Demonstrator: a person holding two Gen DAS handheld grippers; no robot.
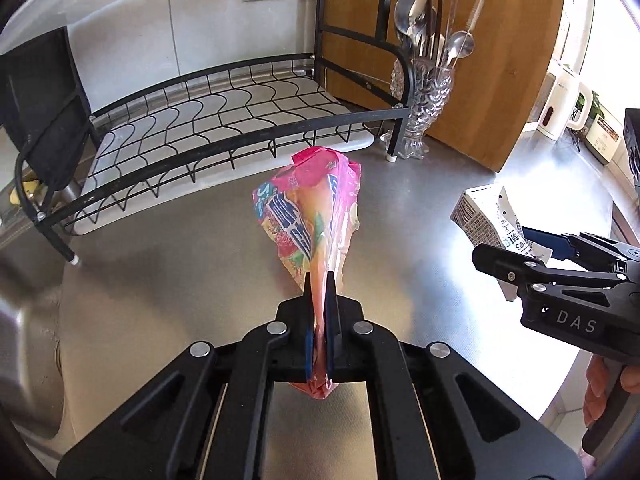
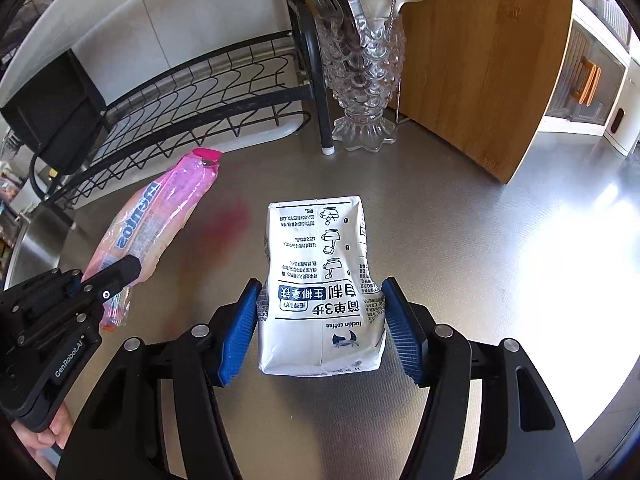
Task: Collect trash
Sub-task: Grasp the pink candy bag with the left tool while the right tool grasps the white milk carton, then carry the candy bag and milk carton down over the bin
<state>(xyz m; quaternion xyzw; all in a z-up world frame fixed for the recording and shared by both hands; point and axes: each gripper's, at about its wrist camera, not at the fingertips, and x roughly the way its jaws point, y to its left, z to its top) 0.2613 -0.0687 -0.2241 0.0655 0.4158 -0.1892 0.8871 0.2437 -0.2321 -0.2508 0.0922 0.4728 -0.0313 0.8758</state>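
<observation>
My left gripper (image 1: 319, 292) is shut on a pink candy wrapper (image 1: 310, 216), which it holds above the steel counter; the wrapper also shows in the right wrist view (image 2: 156, 216), pinched by the left gripper (image 2: 132, 268). My right gripper (image 2: 320, 320) is closed on a white coffee carton (image 2: 320, 280), with a blue pad pressed on each side. In the left wrist view the carton (image 1: 486, 216) sits in the right gripper (image 1: 520, 246) at the right.
A black wire dish rack (image 1: 224, 128) stands at the back left. A glass holder with cutlery (image 1: 428, 92) and a wooden board (image 1: 500, 60) stand behind. A white kettle (image 1: 564, 100) is far right. A sink (image 1: 24, 320) lies on the left.
</observation>
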